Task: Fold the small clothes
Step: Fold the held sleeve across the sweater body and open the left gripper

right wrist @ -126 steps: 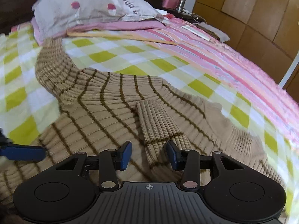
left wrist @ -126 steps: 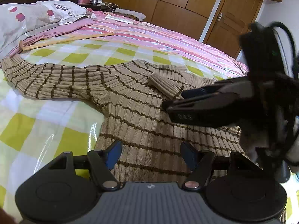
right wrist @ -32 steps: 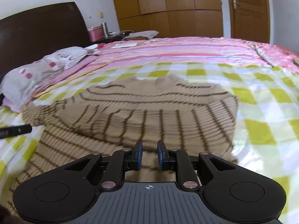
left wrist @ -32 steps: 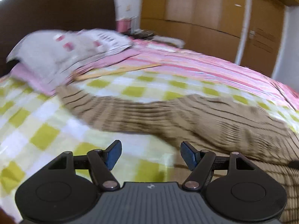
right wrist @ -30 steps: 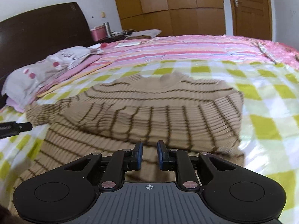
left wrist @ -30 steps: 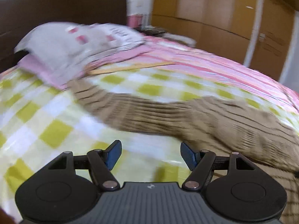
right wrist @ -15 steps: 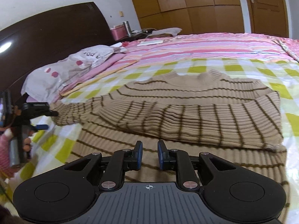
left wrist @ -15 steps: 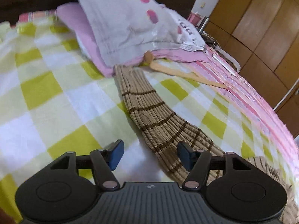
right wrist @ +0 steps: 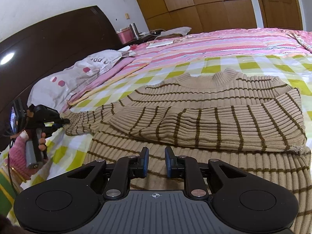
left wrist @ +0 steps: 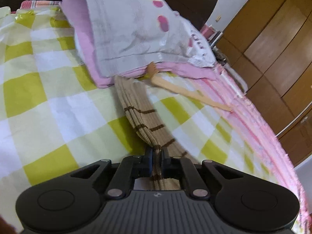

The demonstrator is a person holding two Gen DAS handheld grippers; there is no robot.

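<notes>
The beige brown-striped ribbed sweater (right wrist: pixel 204 117) lies flat on the bed, 1 sleeve folded across, the other outstretched.

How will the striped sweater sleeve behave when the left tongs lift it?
The sleeve will probably hang limp: the ribbed knit already bunches between the shut left tongs. It may stretch and drag the sweater body. It looks unlikely to slip, since the ribs seem grippy.

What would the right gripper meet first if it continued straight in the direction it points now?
Probably the striped sweater. The right gripper points down over its lower body, jaws slightly apart and empty, so the knit below the folded-over sleeve lies first in line. The exact depth is unclear.
</notes>
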